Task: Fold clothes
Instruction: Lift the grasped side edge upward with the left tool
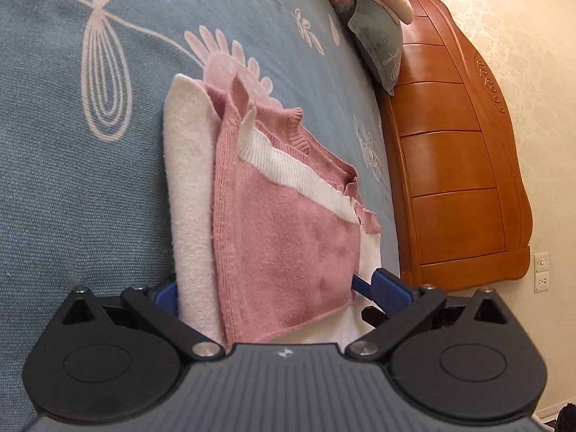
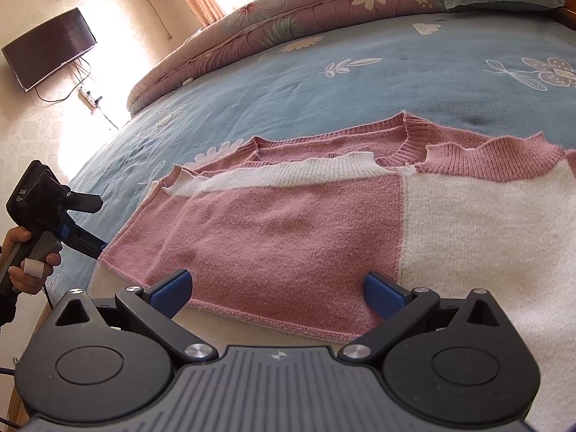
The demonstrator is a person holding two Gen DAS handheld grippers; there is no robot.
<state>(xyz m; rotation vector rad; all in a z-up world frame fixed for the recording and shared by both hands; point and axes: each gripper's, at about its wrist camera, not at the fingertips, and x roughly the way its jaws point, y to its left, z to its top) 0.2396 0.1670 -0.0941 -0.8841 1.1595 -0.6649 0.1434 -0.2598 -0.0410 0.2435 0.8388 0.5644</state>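
A pink and white knit sweater (image 1: pixel 288 223) lies folded on the blue bedspread (image 1: pixel 72 165), a pink panel on top and a white ribbed band across it. In the left wrist view my left gripper (image 1: pixel 277 289) stands open, its blue fingers (image 1: pixel 387 282) wide on either side of the sweater's near edge, not pressing it. From the right wrist view the sweater (image 2: pixel 288 223) spreads ahead, and my right gripper (image 2: pixel 279 288) is open, straddling the pink hem. The left gripper (image 2: pixel 84 243) shows at the sweater's left edge, held by a hand (image 2: pixel 25 262).
A wooden headboard (image 1: pixel 450 165) and a grey-green pillow (image 1: pixel 381 43) stand at the bed's head. A rolled floral quilt (image 2: pixel 288 10) lies along the far side of the bed. A dark screen (image 2: pixel 50 46) hangs on the wall.
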